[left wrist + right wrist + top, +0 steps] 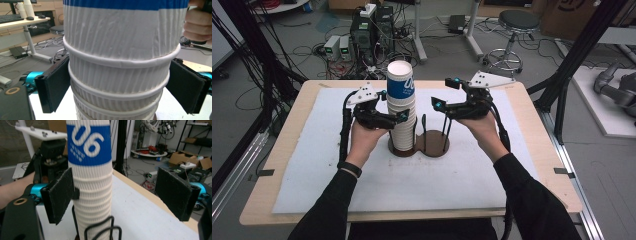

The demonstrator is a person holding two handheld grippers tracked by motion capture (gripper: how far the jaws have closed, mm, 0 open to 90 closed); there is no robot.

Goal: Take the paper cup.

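1. The left hand-held gripper is right at the stack of paper cups, about halfway up. In the left gripper view its 2 black pads sit either side of the stack with the cup walls between them. The left pad looks like it's touching a rim and the right 1 is just off it, so I can't tell if it's actually squeezing.
2. The right hand-held gripper is wide open with nothing in it, off to the right of the stack. In its own view the pads stand well apart and the stack lines up near the left 1.
3. The cups are white and ribbed, the top 1 has a blue band with white print, and the whole stack stands upright.
4. It sits in the left ring of a dark holder with thin wire posts; the right ring has no cups in it.
5. The holder is near the middle of a white mat on the wooden surface.
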